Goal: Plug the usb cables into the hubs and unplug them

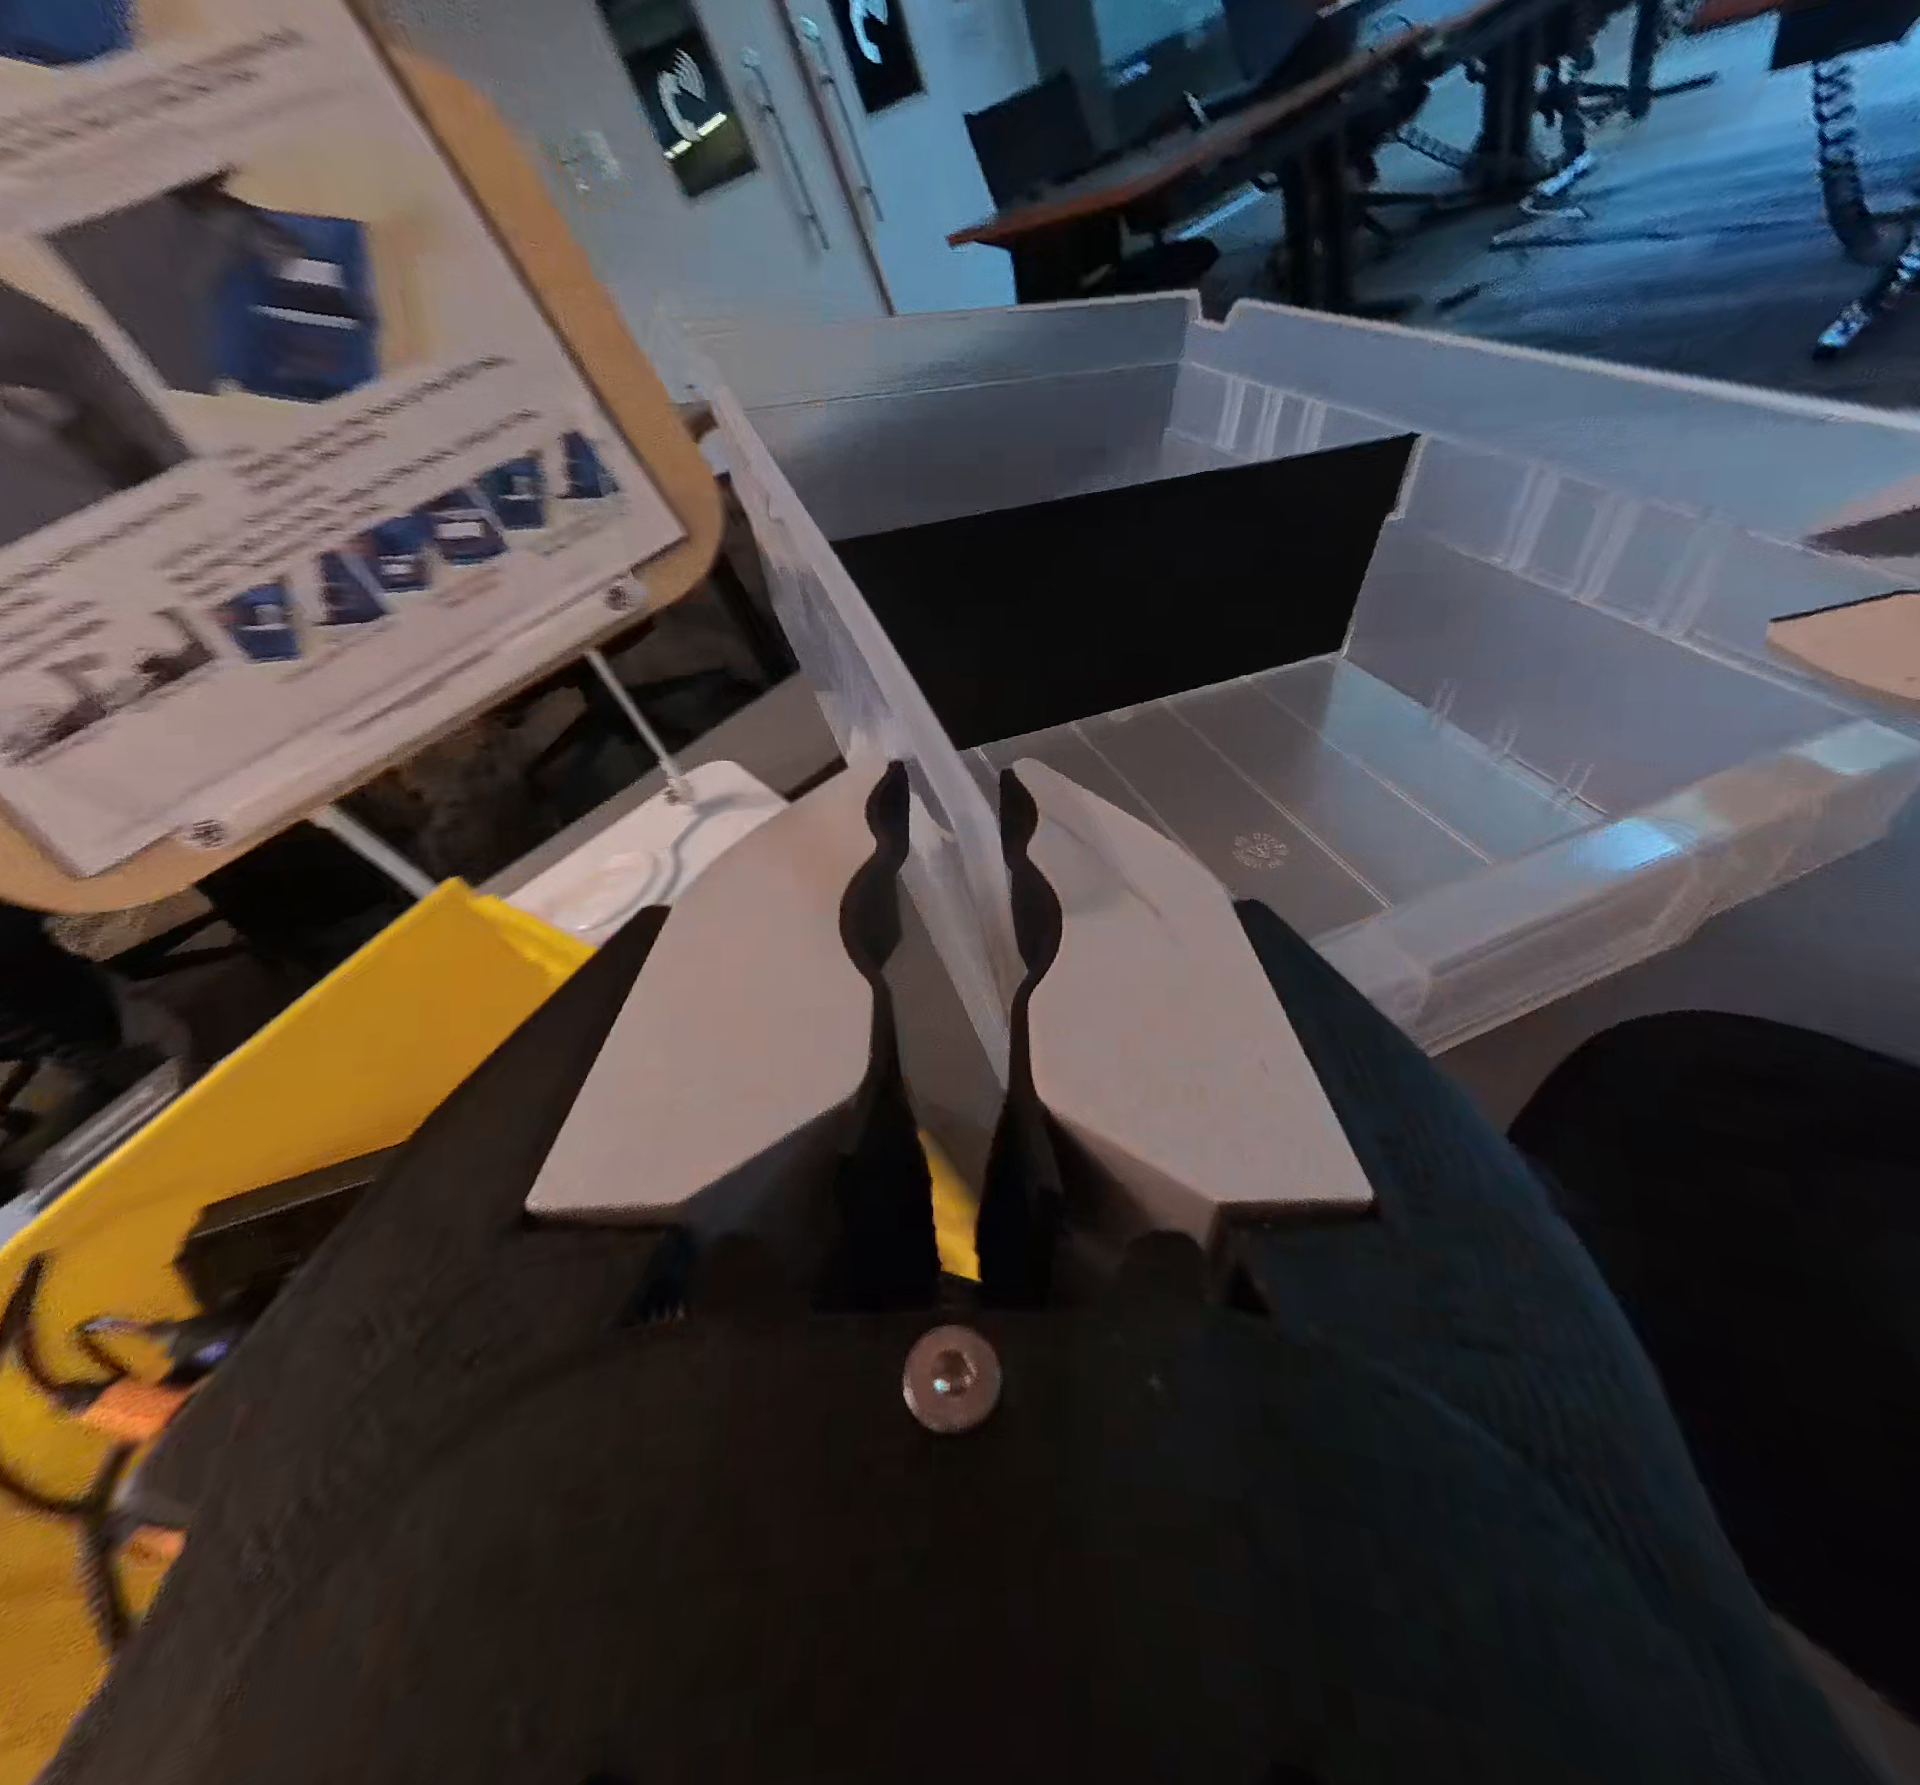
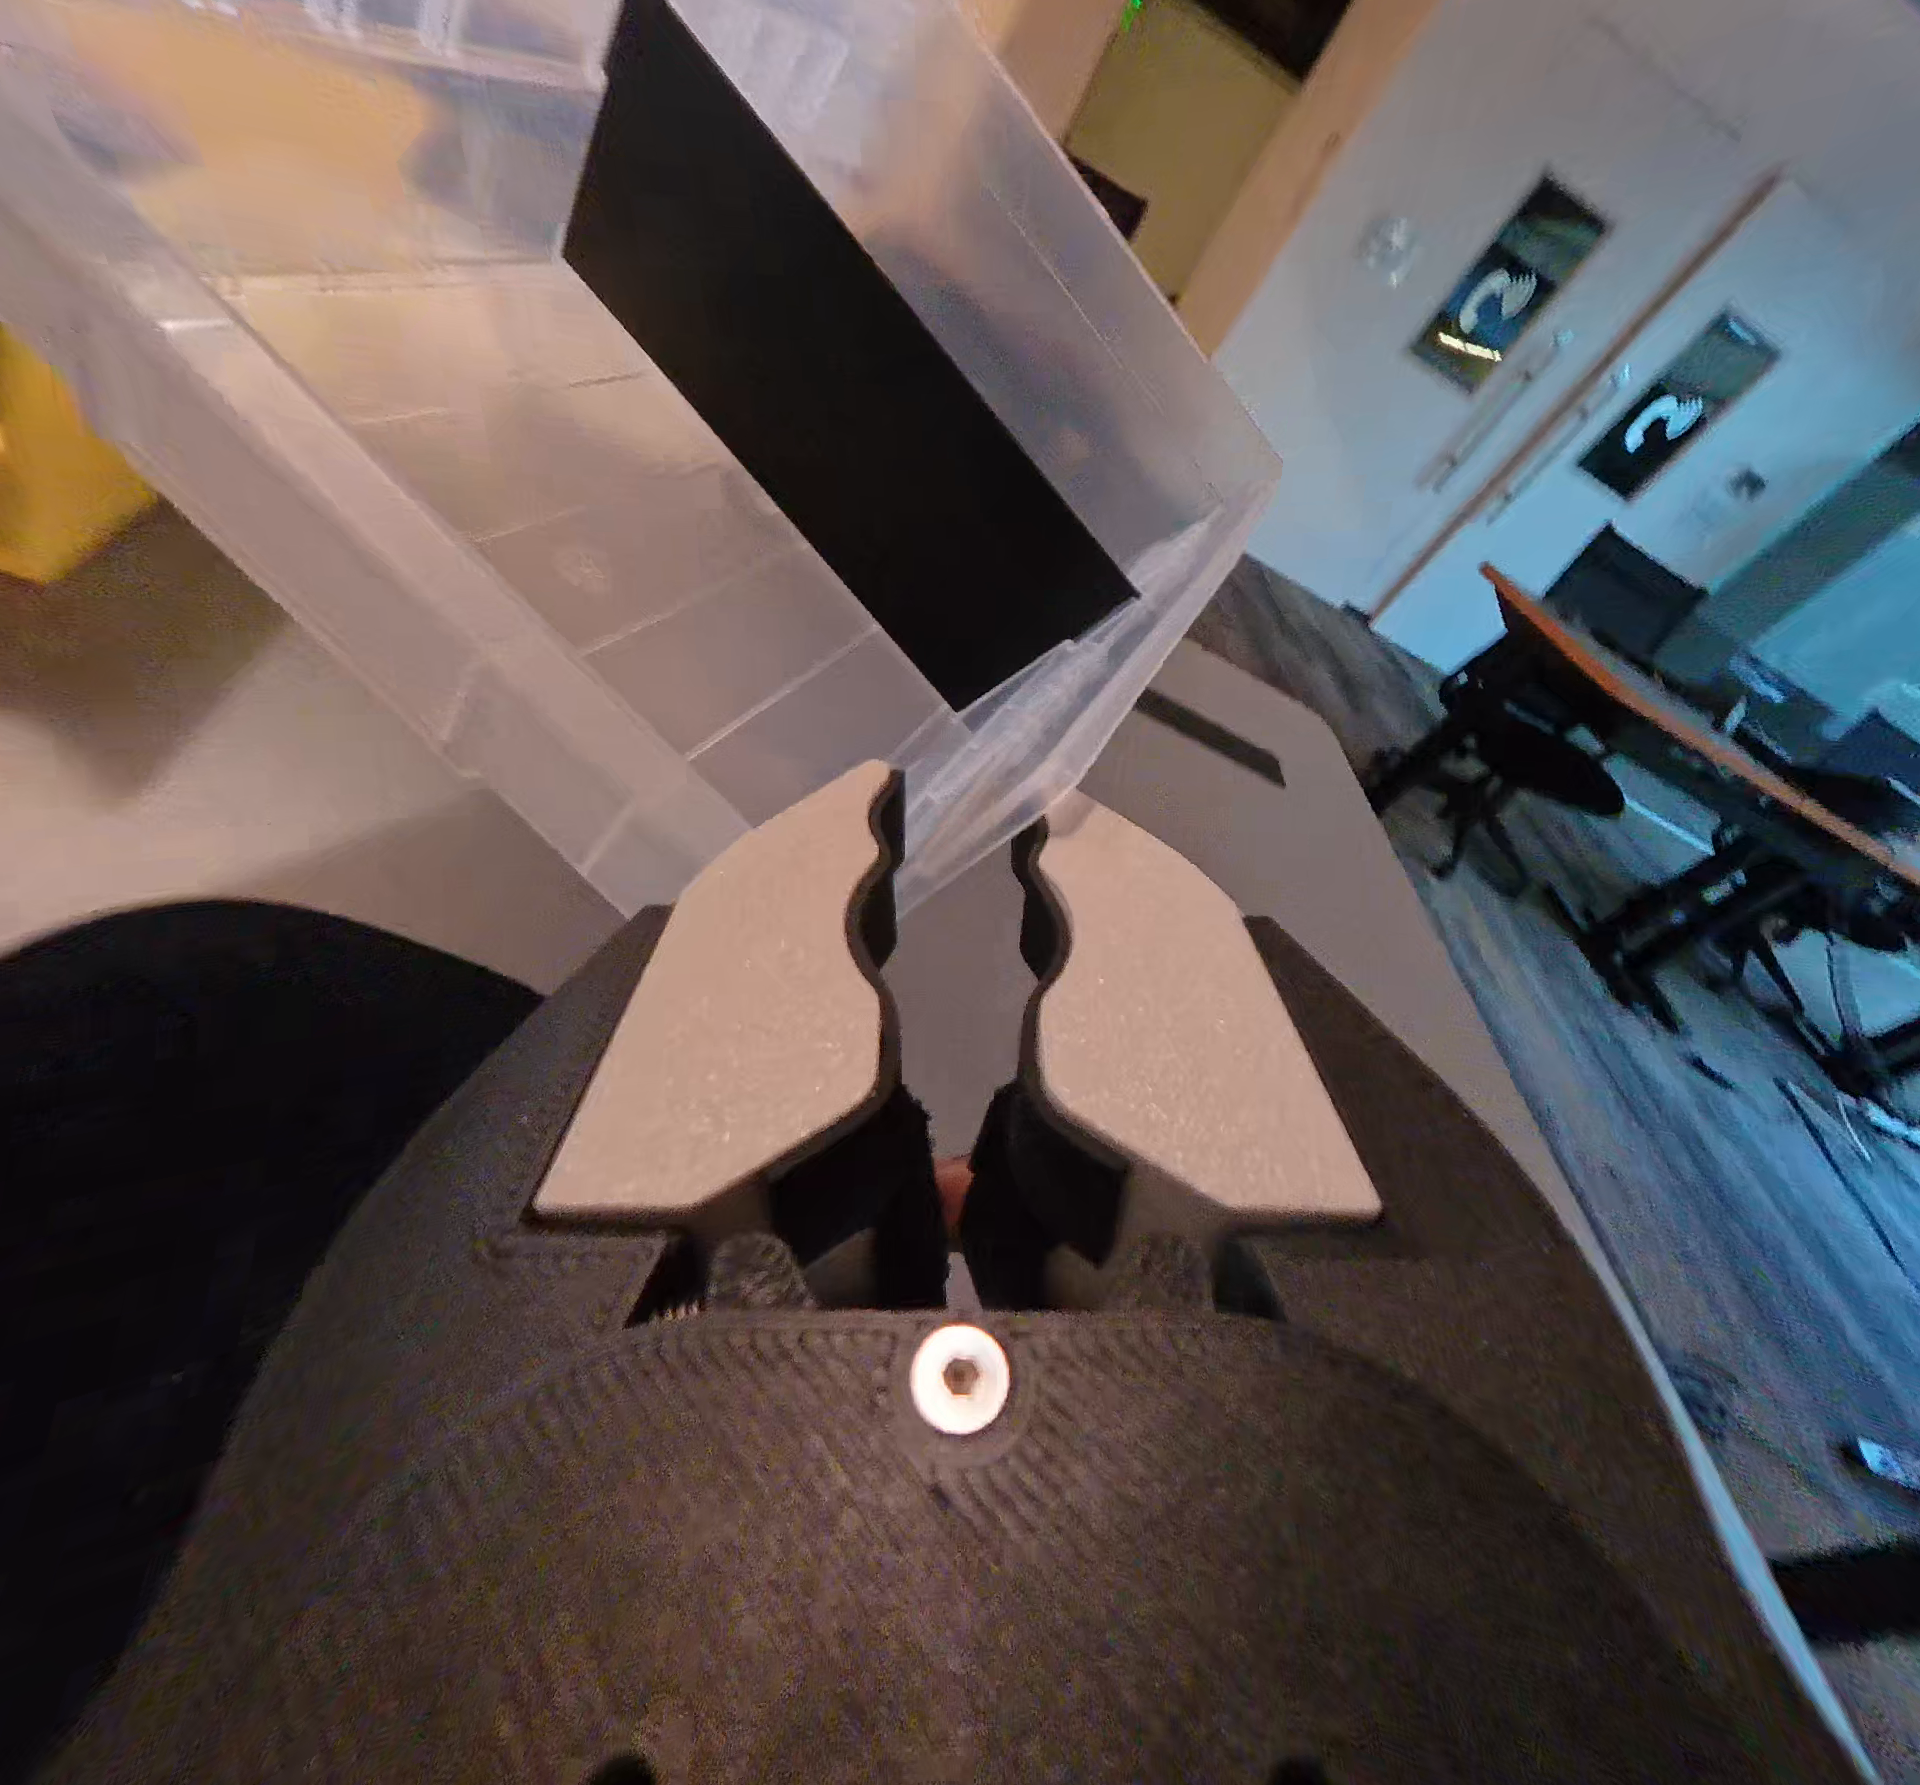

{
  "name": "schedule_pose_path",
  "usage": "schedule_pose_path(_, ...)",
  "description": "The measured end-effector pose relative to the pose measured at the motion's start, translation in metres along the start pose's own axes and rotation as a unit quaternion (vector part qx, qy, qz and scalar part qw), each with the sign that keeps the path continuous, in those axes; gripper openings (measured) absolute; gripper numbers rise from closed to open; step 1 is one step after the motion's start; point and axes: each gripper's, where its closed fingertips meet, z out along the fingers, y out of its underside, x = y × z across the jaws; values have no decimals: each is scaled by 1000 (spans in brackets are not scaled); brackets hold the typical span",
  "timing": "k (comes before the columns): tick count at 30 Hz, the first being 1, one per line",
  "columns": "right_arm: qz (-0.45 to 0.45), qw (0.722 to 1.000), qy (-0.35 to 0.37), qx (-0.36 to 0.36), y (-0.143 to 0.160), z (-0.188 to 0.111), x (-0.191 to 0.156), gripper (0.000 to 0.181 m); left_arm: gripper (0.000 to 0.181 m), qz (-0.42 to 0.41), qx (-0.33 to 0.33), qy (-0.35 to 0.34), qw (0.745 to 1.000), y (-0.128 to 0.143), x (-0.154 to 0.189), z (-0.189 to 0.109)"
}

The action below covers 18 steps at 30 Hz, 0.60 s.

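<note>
My left gripper [image 1: 951, 805] and right gripper [image 2: 961, 816] each clamp opposite walls of the clear rectangular plastic bin [image 1: 1558, 696], tilted above the grey counter [image 2: 260, 821], black divider panel [image 1: 1101, 592] crosswise.

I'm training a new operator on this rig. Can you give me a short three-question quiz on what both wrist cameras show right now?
1. True or false: the left gripper straddles a wall of the clear plastic bin.
2. What colour is the divider standing inside the bin?
3. Which lies nearest the right gripper? A) a bin corner B) a USB hub C) a cable

Key: 1 true; 2 black; 3 A.
</note>
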Motion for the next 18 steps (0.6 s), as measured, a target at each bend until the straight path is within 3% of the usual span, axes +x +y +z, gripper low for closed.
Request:
schedule_pose_path(6, 10, 997, 46, -60, 58, 5, 23, 17, 20, 6, -25, 45, 999, 24, 47, 37)
schedule_pose_path(11, 11, 994, 82, -65, 68, 2, 36, 14, 22, -14, -62, 86, 994, 51, 65, 58)
schedule_pose_path(14, 17, 995, 90, -42, 63, 0, 39, 13, 26, 16, -97, 113, 989, 67, 71, 60)
schedule_pose_path(16, 13, 995, 76, -59, 71, 2, 37, 14, 46, 29, -143, 171, 974, 78, 81, 50)
schedule_pose_path(18, -9, 995, 78, -63, 74, 1, 39, 26, 55, 58, -165, 181, 968, 80, 77, 33)
